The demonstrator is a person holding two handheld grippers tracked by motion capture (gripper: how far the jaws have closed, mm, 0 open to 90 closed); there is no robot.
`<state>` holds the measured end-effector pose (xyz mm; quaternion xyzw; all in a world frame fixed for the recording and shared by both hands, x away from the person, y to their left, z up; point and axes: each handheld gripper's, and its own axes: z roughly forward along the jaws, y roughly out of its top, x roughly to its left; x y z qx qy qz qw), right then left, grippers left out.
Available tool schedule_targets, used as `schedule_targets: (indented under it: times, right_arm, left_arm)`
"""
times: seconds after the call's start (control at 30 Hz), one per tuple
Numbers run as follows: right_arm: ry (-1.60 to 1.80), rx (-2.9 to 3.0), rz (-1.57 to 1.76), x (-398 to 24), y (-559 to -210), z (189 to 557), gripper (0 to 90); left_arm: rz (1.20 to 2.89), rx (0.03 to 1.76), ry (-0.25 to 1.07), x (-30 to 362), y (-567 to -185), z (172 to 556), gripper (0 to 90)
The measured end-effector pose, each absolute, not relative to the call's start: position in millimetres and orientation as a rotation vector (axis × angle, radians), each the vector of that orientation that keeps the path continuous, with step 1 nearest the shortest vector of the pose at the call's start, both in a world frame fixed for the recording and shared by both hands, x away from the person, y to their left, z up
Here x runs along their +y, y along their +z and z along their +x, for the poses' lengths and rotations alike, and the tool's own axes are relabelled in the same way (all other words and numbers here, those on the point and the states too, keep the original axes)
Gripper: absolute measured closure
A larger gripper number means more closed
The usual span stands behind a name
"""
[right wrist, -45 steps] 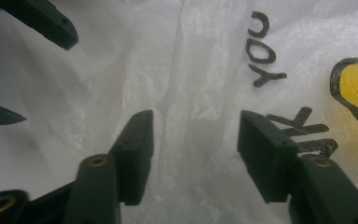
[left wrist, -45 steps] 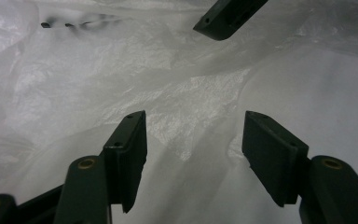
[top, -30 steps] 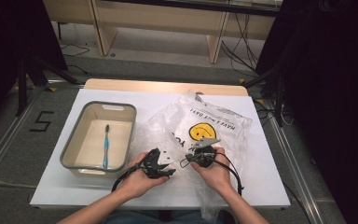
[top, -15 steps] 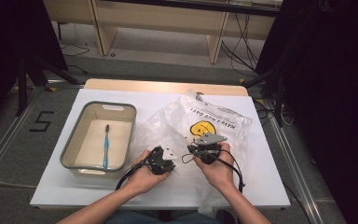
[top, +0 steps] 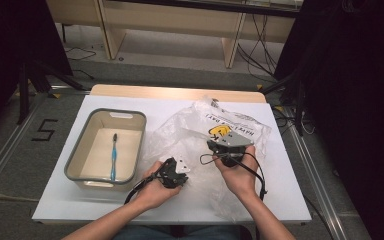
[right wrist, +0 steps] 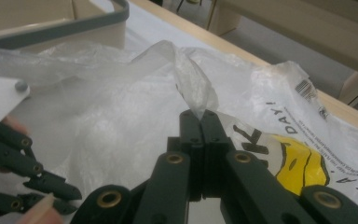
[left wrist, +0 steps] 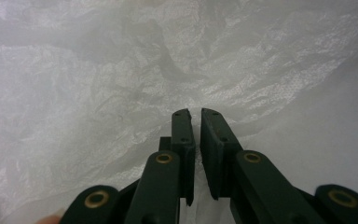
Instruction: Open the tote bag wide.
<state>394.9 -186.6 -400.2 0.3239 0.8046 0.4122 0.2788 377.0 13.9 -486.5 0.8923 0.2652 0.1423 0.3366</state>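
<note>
A crumpled clear plastic bag with a yellow smiley print lies on the white table. My right gripper is shut on a peak of the bag's film and holds it lifted off the table. The left gripper rests at the bag's near left edge. Its jaws have just been closing and now stand together on the bag's film, with a thin slit between them. In the right gripper view, my left gripper shows low at the left, with a fingertip beside it.
A beige tub with a grey rim stands left of the bag, and a blue toothbrush lies inside it. The tub's rim is close behind the lifted film. The table's wooden far edge runs behind the bag.
The right gripper has risen, pulling a peak of bag film up with it. The left gripper's jaws have closed at the bag's near edge, and that hand has hardly moved.
</note>
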Motion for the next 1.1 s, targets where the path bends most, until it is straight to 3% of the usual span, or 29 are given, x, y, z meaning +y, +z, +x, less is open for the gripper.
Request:
schedule_targets:
  times: [1.1]
  right_arm:
    - [1.190, 2.046, 0.854, -183, -371, 410, 90.0]
  left_arm:
    - [2.334, 0.673, 0.392, 14, -487, 376, 80.6]
